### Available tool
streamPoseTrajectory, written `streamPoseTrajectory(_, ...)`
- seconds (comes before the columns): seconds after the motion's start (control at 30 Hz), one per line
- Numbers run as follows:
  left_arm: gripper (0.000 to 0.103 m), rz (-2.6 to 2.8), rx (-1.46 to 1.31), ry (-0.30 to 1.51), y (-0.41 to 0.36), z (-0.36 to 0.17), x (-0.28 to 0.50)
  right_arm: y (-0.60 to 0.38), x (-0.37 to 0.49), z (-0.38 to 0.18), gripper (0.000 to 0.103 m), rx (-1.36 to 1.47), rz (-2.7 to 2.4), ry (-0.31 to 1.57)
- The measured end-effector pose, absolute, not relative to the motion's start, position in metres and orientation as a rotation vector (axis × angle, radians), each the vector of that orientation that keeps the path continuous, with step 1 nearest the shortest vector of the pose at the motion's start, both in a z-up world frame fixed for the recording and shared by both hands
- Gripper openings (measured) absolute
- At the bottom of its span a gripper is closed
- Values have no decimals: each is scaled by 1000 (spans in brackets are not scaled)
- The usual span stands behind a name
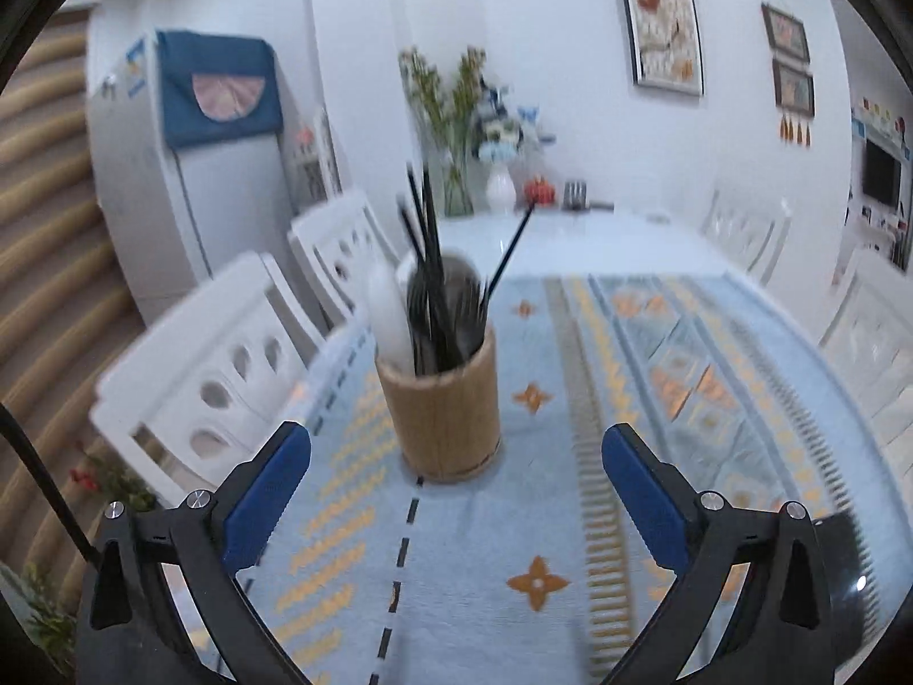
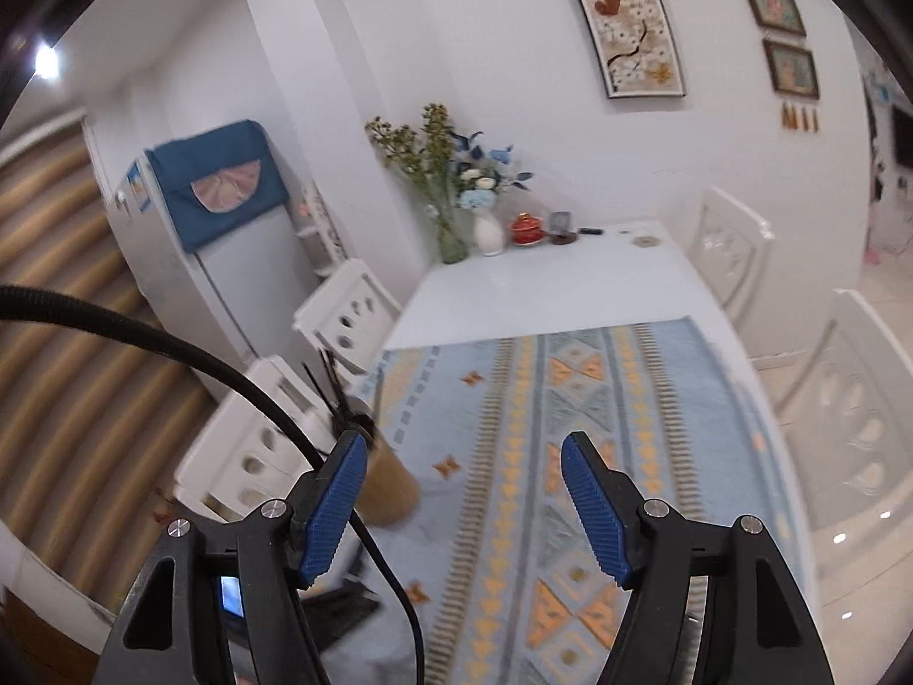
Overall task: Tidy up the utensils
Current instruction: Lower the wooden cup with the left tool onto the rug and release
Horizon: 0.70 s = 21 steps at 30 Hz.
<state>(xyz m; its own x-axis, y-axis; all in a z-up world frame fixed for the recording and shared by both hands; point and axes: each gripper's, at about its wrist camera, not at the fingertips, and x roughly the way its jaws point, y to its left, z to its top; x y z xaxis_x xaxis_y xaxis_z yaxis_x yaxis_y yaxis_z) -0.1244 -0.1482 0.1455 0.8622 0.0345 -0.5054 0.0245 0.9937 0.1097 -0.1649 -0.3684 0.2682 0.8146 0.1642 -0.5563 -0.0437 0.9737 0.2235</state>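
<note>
No legible text, label, brand, number or sign anywhere in either view. Small blue sticker [image 2: 138, 185] on the side of the fridge [image 2: 239, 279]: print too blurred and small to make out. Hanging scroll [image 2: 625, 17] on the wall above and right of the fridge: butterflies and flowers only, no visible writing. Two framed pictures [image 2: 782, 34] further right of the fridge: too small to tell. Lit screen [image 2: 231, 595] low below the fridge: blank glow, nothing readable.

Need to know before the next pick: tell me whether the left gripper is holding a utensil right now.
No: the left gripper stands open and empty, with the utensils upright in the wooden holder beyond it.
</note>
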Motion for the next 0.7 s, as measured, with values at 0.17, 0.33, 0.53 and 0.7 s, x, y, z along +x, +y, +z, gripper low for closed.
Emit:
streamPoseTrajectory(0.17, 103, 25, 99, 519, -156, 188, -160, -361, -187, 259, 71, 98, 50, 610)
streamPoseTrajectory(0.33, 103, 37, 89, 483, -160, 211, -200, -355, -194, 237, 72, 69, 25, 683)
streamPoseTrajectory(0.53, 103, 84, 75, 551, -162, 214, -222, -351, -199, 205, 72, 53, 24, 790)
streamPoseTrajectory(0.7, 103, 49, 35, 649, -160, 201, -216, -353, -204, 189, 72, 76, 19, 837)
